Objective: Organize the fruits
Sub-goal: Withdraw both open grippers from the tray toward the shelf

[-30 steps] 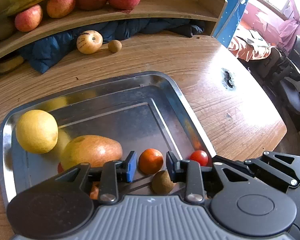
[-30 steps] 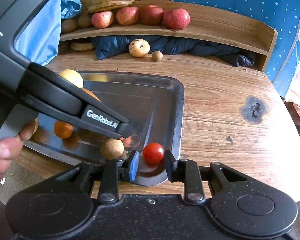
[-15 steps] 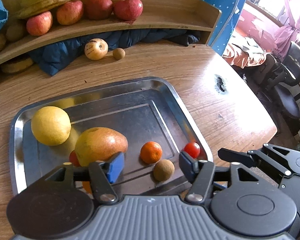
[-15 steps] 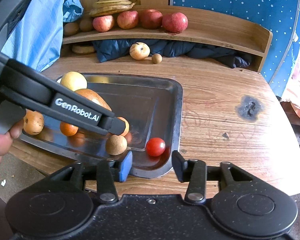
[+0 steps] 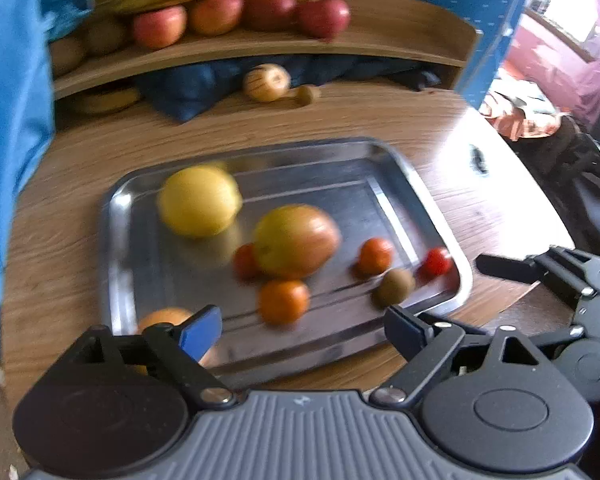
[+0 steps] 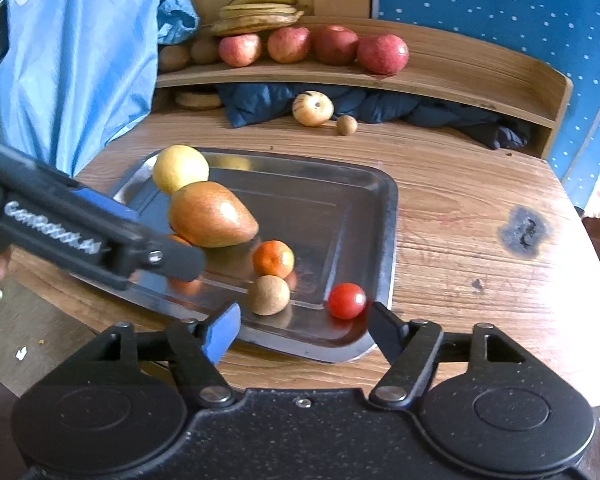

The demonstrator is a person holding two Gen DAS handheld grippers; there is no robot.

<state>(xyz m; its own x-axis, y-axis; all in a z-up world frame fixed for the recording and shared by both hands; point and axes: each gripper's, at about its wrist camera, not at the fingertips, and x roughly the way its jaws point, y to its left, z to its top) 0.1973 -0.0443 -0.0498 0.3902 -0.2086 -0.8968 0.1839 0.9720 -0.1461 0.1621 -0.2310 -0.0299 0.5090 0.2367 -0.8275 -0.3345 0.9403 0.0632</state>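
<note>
A steel tray (image 5: 116,248) (image 6: 386,240) on the wooden table holds a yellow lemon (image 5: 198,200) (image 6: 180,168), a mango (image 5: 296,240) (image 6: 210,220), small oranges (image 5: 283,302) (image 6: 273,259), a brown kiwi (image 5: 394,293) (image 6: 269,294) and a cherry tomato (image 5: 437,261) (image 6: 346,300). My left gripper (image 5: 302,330) is open and empty above the tray's near edge. My right gripper (image 6: 302,330) is open and empty, just short of the tray's near corner by the tomato. The left gripper's arm (image 6: 80,232) crosses the right wrist view.
A curved wooden shelf (image 6: 440,76) at the back carries apples (image 6: 382,54) and bananas (image 6: 260,12). Below it lie dark blue cloth (image 6: 400,108), a pale striped fruit (image 6: 313,109) and a small brown fruit (image 6: 346,125). Blue fabric (image 6: 68,60) hangs at left. A dark burn mark (image 6: 525,232) is on the table.
Both grippers have pulled back from the tray and their jaws have opened wide. The left wrist view has swung left and is blurred with motion. The fruits stay in the tray.
</note>
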